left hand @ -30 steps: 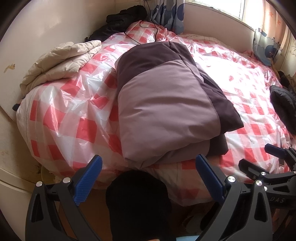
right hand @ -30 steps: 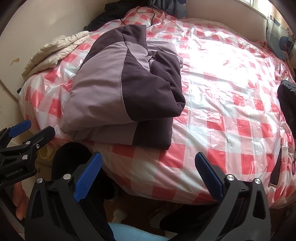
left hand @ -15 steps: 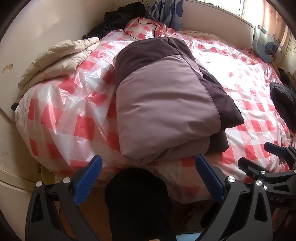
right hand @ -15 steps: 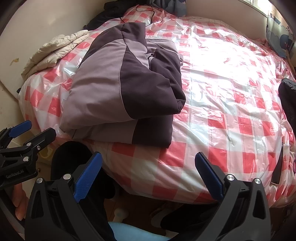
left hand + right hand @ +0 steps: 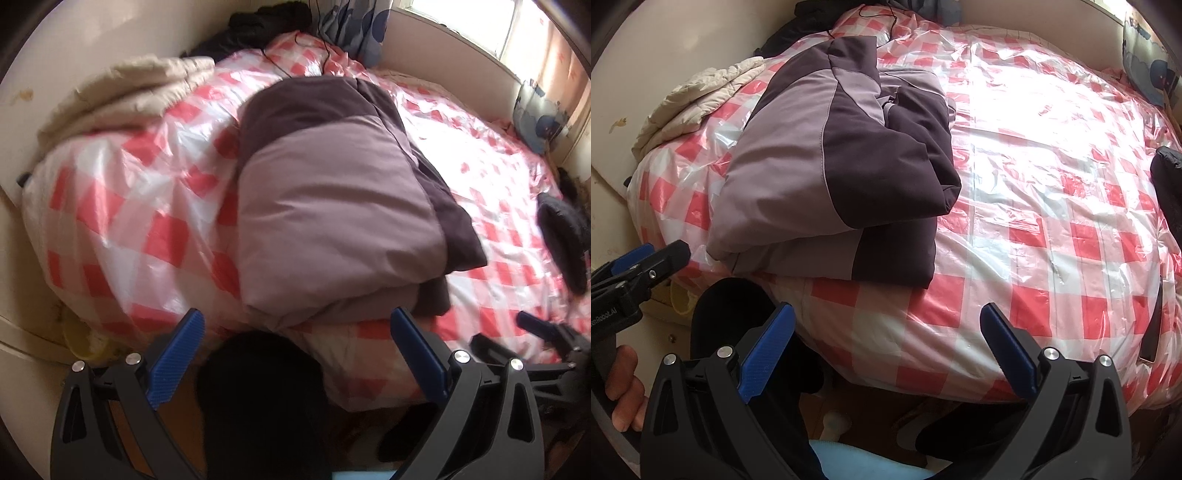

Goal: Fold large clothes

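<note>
The left gripper [image 5: 293, 356] has edged nearer the folded jacket [image 5: 332, 221]; both it and the right gripper [image 5: 886, 350] hang spread and empty just short of the jacket's near edge.

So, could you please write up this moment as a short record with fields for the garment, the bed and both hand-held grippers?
garment: two-tone purple jacket, folded into a bundle near the bed's front edge
surface: bed under a red-and-white checked plastic cover
left hand-held gripper: open, empty, in front of the bed edge
right hand-held gripper: open, empty, apart from the jacket
other items: cream quilted garment on the left; black garment on the right
</note>
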Demonstrator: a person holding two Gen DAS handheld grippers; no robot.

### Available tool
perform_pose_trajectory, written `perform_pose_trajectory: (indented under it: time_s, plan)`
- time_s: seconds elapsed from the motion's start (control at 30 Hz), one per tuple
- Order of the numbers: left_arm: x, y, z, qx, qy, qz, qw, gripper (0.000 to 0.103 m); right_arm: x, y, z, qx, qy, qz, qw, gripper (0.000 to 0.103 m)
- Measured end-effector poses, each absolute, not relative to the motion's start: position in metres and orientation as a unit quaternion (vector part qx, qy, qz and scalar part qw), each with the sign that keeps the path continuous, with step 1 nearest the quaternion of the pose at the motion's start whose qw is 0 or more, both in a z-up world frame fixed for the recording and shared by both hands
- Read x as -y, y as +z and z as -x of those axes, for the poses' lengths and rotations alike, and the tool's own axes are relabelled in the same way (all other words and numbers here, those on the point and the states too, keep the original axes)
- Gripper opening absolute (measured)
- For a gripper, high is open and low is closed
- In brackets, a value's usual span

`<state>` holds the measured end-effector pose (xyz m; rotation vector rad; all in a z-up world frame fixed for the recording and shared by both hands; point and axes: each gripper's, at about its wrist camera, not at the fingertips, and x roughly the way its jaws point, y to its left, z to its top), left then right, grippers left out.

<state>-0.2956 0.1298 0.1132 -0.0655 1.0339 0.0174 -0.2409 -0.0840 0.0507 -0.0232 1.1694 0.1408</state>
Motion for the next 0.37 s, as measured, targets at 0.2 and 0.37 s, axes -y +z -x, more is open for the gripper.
perform_pose_trajectory:
  time_s: [0.2,0.37]
  plan:
    - [-0.123,0.104,0.291,-0.524,-0.003,0.026,0.851,0.097,0.083,0.052,0.242,-0.549,0.067,0.010,0.833,0.097]
    - [-0.118,0.104,0.293,-0.521,-0.003,0.016,0.853,0.097,0.084,0.053,0.242,-0.549,0.066,0.008,0.833,0.097]
